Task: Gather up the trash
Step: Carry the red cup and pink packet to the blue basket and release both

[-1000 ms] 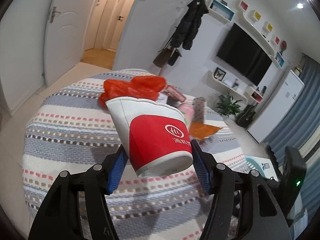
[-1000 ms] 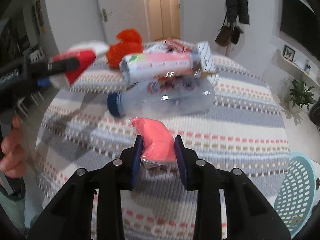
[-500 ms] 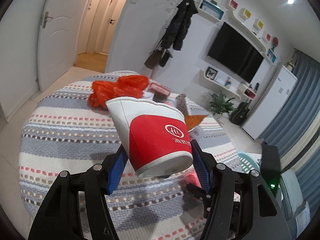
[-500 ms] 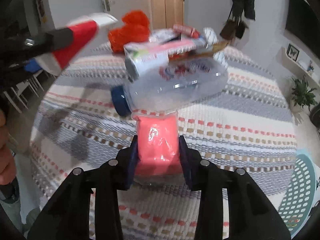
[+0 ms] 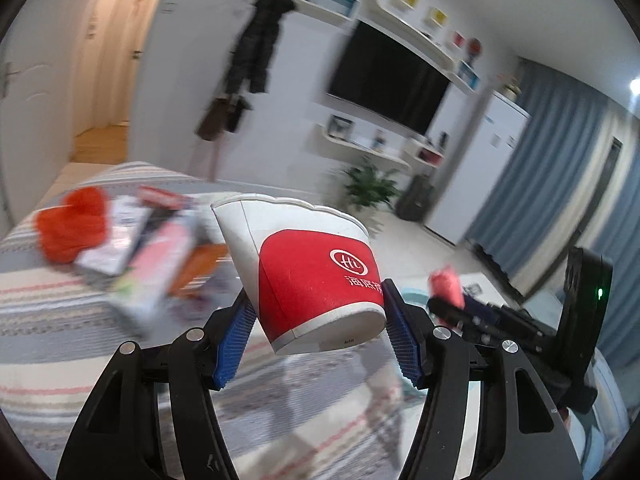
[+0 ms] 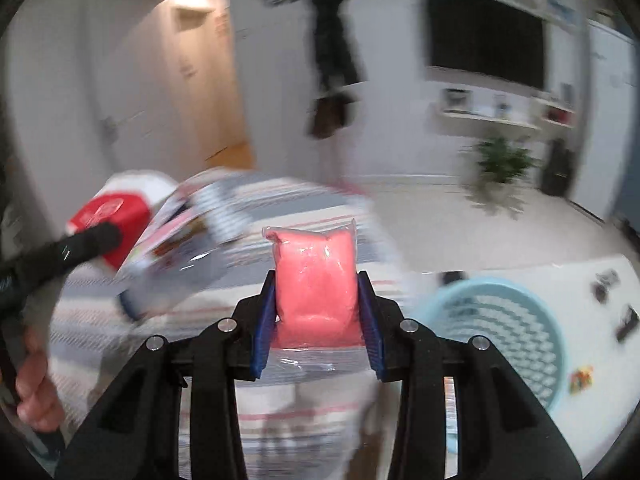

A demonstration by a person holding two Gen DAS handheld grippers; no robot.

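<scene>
I've got the paper cup (image 5: pixel 316 280) pinched in my left gripper (image 5: pixel 316 340) and the pink packet (image 6: pixel 316 280) squeezed in my right gripper (image 6: pixel 316 320), both lifted off the striped table (image 5: pixel 48 320), basket (image 6: pixel 500 332) waiting below right, more trash (image 5: pixel 120 248) left behind.

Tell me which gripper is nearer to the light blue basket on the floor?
Right. The right gripper, shut on the pink packet, has the basket just to its lower right. The left gripper, holding the paper cup, sits farther away, beyond the right one.
</scene>
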